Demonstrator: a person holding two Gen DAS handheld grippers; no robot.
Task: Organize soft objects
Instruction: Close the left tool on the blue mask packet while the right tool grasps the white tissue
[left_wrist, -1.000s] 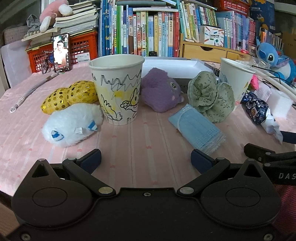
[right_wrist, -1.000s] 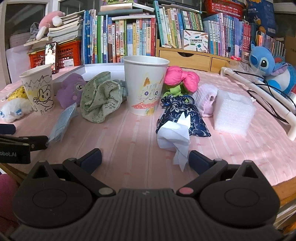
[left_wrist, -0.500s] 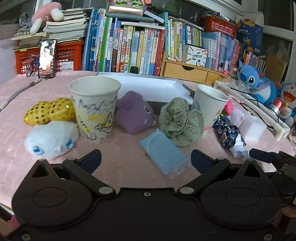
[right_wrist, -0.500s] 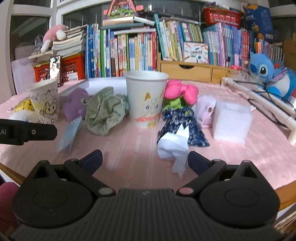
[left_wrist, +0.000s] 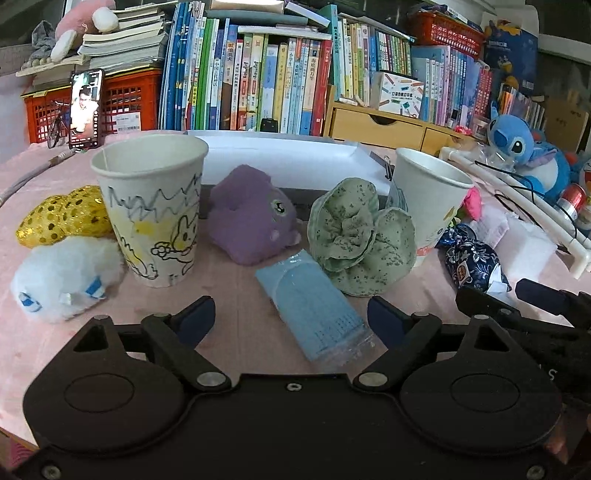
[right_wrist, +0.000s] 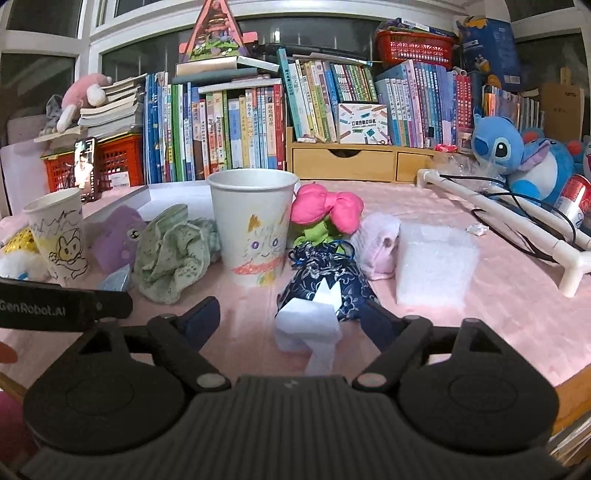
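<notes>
Left gripper (left_wrist: 291, 319): spread wide, holding nothing, blue mask pack (left_wrist: 314, 310) lying between its fingers.
Right gripper (right_wrist: 291, 321): wide apart, white foam piece (right_wrist: 310, 328) between fingers.
Green cloth (left_wrist: 360, 236): beside the cat cup (right_wrist: 255, 229).

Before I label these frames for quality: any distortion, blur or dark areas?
Left wrist view: fisheye bends the bookshelf; the rabbit cup and blue mask pack are sharp; corners go dark. Right wrist view: window frames curve; the white foam piece looks washed out.
</notes>
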